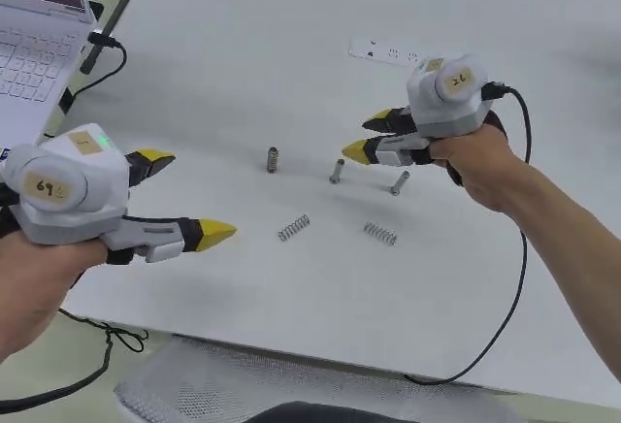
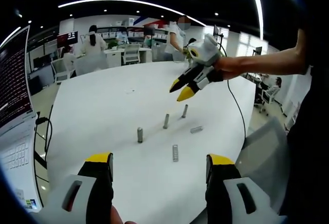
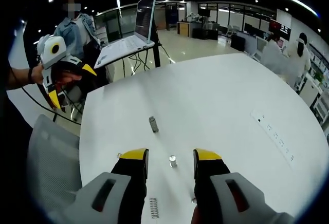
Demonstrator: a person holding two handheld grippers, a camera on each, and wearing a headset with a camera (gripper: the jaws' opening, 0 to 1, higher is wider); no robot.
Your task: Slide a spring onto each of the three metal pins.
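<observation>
- L gripper (image 1: 184, 197) sits low at near-left edge of table (image 1: 291, 35), tongs spread wide, nothing btwn them
- R gripper (image 1: 364, 135) hovers just behind and above middle pin (image 1: 337, 171), tongs a bit apart, empty
- step in hand looks like fetching a loose spring: near spring (image 1: 294, 228) lies flat, closest to L gripper; other spring (image 1: 380, 234) lies flat just in front of right pin (image 1: 399, 182)
- to do it well, prob: pinch across coils near one end, light squeeze so it doesn't squash or flick away, tip it upright, line bore up w/ pin top, lower straight; pins may topple if bumped sideways
- count: 3 pins upright in a row; left pin (image 1: 273, 159) looks ribbed, seems to wear a spring already; 2 pins bare; 2 loose springs
- also 1 laptop (image 1: 34, 16), 1 power strip (image 1: 383, 52)
</observation>
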